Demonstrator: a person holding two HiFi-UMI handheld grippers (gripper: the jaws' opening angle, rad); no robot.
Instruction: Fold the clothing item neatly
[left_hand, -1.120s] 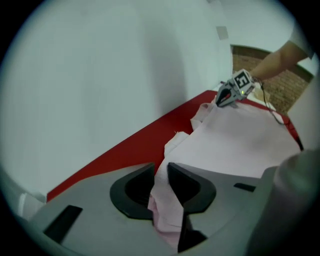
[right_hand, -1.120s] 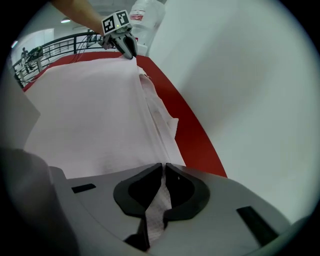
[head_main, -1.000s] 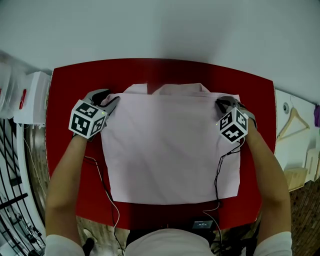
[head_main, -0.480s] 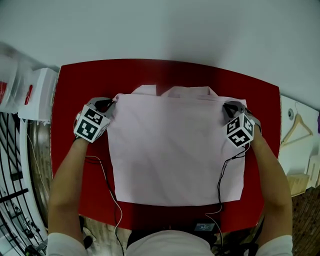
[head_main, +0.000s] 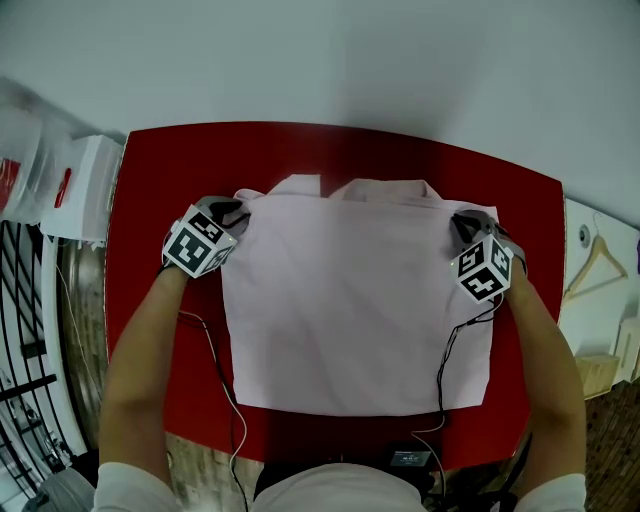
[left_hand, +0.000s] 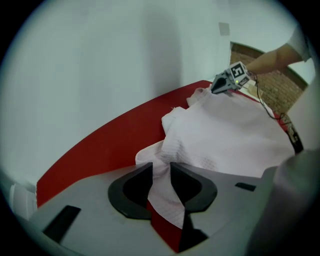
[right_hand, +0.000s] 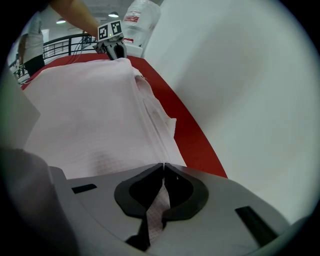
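Observation:
A pale pink shirt (head_main: 350, 300) lies spread flat on the red table (head_main: 160, 170), collar end far from me. My left gripper (head_main: 238, 212) is at the shirt's far left corner. In the left gripper view its jaws (left_hand: 161, 167) stand a little apart and have just been opening, with a loose fold of shirt (left_hand: 225, 140) still between them. My right gripper (head_main: 462, 225) is at the far right corner. In the right gripper view it (right_hand: 164, 167) is shut tight on a strip of the shirt (right_hand: 90, 115).
White bags and a box (head_main: 75, 190) stand left of the table beside a black railing (head_main: 25, 330). A wooden hanger (head_main: 590, 262) lies at the right. Cables (head_main: 215, 360) trail from both grippers across the table's near side to a small device (head_main: 405, 458).
My left gripper has sunk slightly at the shirt's far left corner and its cube has turned. The right gripper and the shirt's body have stayed put.

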